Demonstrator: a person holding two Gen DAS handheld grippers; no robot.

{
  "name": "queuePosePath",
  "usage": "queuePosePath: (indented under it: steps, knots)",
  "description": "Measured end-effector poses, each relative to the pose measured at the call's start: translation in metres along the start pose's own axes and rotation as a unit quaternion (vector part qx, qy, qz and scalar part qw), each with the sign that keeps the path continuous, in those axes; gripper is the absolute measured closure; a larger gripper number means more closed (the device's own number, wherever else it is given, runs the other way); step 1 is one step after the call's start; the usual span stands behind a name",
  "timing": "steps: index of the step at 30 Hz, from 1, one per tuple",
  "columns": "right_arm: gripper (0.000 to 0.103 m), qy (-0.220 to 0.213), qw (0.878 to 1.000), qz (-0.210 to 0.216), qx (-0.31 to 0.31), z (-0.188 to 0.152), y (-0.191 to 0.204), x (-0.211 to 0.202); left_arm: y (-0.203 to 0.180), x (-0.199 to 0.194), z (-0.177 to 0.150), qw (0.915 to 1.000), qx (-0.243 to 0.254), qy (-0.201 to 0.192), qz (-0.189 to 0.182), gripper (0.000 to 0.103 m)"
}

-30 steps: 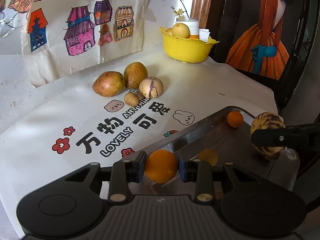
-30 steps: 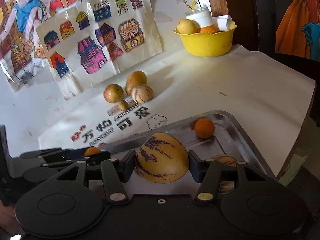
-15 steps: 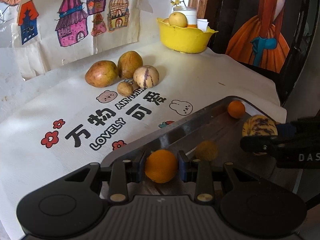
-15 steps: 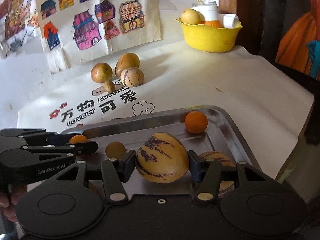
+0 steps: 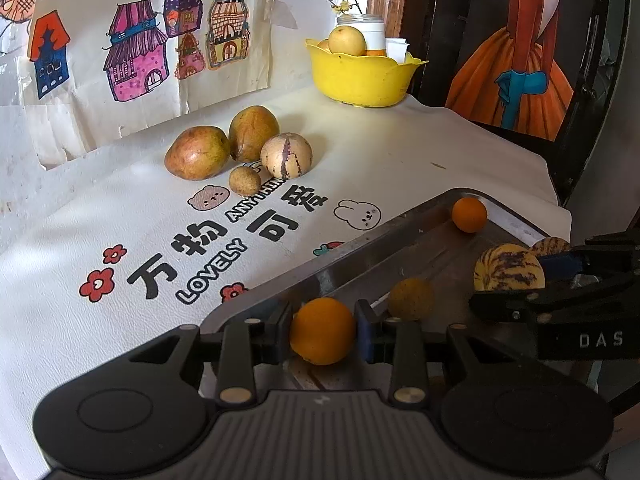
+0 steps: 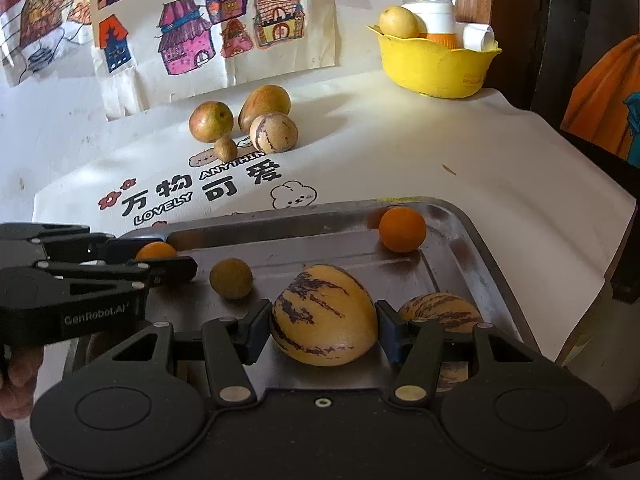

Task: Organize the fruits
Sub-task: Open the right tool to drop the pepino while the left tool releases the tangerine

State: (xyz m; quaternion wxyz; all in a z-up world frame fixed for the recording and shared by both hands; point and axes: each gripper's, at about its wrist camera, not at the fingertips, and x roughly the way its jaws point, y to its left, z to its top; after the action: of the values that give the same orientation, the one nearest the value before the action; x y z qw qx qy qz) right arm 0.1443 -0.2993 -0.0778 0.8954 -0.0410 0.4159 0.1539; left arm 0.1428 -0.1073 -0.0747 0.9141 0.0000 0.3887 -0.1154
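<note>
Over tray (image 6: pixel 472 236) | left tongs (image 5: pixel 322 331) grip orange (image 5: pixel 322 336) | right tongs (image 6: pixel 324 326) grip melon (image 6: pixel 324 316)

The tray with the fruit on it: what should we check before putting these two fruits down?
1. Left gripper shut on the orange: ok, jaws press both its sides.
2. Right gripper shut on the striped melon: ok.
3. Both fruits over the metal tray: ok.
4. Bare tray floor under the orange: ok, the small brown fruit lies just beside it, apart.
5. Room beside the melon: not ok, a second striped melon lies close behind the right jaw.
6. Fruits touching the tray floor already: cannot tell.
</note>
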Motion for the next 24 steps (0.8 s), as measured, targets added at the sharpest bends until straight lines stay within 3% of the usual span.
queuePosePath:
  steps: [13, 21, 24]
  knots:
    - [0.045, 0.006, 1.000, 0.007, 0.001, -0.007, 0.002, -0.003, 0.004, -0.002, 0.000, 0.9999, -0.011, 0.004, -0.004, 0.066]
    - [0.042, 0.014, 1.000, 0.010, 0.009, -0.013, 0.001, -0.004, 0.006, -0.003, 0.001, 0.9997, -0.023, 0.007, -0.003, 0.060]
    - [0.037, 0.009, 1.000, 0.010, 0.009, -0.013, 0.002, -0.010, 0.006, -0.006, 0.003, 0.9997, -0.025, 0.004, -0.004, 0.056]
